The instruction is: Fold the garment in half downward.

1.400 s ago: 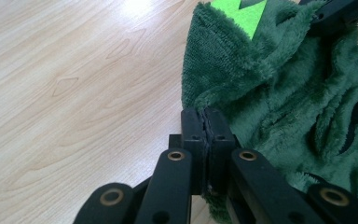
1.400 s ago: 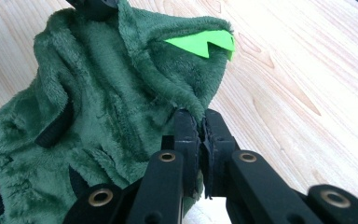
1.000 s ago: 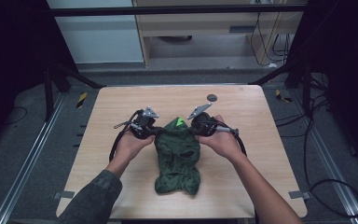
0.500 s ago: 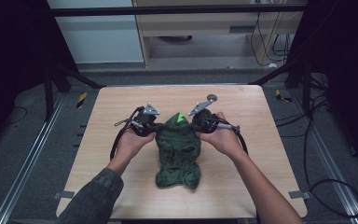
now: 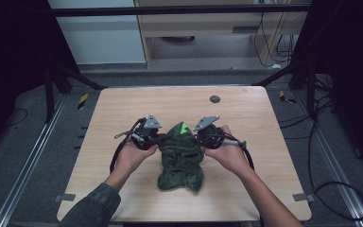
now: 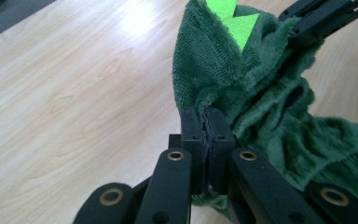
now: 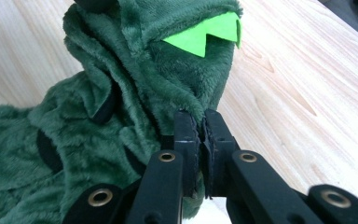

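My left gripper (image 6: 204, 140) pinches one side of the soft, fuzzy dark green garment (image 5: 181, 158) with bright green felt spikes (image 5: 184, 126). My right gripper (image 7: 200, 144) pinches the other side. The garment lies on the light wooden table (image 5: 123, 104), its far end lifted. I think I am straightening it. Next I should pull gently apart.

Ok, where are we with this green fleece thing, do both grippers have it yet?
Both grasps look done: the left gripper and the right gripper are each shut on an upper edge of the green plush garment. In hand: its top, with the bright green spikes, is raised between them, while the lower part lies crumpled on the table. Left: probably spreading or folding; that is a guess.
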The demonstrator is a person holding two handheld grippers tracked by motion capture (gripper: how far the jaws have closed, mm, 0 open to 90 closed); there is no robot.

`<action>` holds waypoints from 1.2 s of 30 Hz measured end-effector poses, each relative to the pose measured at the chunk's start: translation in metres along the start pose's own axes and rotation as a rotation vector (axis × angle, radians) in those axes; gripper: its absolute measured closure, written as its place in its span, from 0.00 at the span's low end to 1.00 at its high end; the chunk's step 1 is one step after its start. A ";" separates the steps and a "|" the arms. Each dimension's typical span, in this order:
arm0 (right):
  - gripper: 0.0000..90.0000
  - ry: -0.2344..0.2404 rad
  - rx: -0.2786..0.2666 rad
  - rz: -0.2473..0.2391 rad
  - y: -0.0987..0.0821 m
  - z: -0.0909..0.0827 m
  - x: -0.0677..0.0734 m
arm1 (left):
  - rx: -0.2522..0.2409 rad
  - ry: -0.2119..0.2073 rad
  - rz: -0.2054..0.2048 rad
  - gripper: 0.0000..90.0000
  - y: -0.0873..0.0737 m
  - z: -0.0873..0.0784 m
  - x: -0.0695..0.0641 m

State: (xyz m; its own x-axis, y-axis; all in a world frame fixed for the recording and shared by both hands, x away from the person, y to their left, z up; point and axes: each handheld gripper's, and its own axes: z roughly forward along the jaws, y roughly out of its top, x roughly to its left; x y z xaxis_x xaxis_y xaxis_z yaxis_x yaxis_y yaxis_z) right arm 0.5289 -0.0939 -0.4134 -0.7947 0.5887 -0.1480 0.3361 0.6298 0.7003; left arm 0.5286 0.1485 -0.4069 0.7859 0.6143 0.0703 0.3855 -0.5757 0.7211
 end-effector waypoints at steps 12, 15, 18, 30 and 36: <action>0.95 0.018 -0.018 -0.019 -0.011 -0.004 0.017 | 0.001 -0.024 -0.001 0.98 -0.018 -0.003 -0.009; 0.94 0.021 -0.020 -0.020 -0.013 -0.004 0.019 | -0.001 -0.021 -0.001 0.98 -0.019 -0.004 -0.011; 0.94 0.028 -0.021 -0.028 -0.014 -0.004 0.022 | 0.003 -0.029 0.012 0.98 -0.024 -0.004 -0.015; 0.94 0.031 -0.023 -0.038 -0.022 -0.005 0.030 | 0.005 -0.039 0.017 0.98 -0.033 -0.004 -0.024; 0.93 0.041 -0.017 -0.038 -0.027 -0.003 0.033 | 0.008 -0.045 0.015 0.97 -0.038 -0.001 -0.026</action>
State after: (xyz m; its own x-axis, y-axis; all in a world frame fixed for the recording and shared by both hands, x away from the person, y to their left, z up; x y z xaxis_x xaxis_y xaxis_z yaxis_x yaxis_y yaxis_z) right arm 0.4914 -0.0933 -0.4352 -0.8268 0.5430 -0.1469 0.2964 0.6425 0.7066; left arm 0.4928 0.1549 -0.4355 0.8124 0.5809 0.0496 0.3775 -0.5889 0.7147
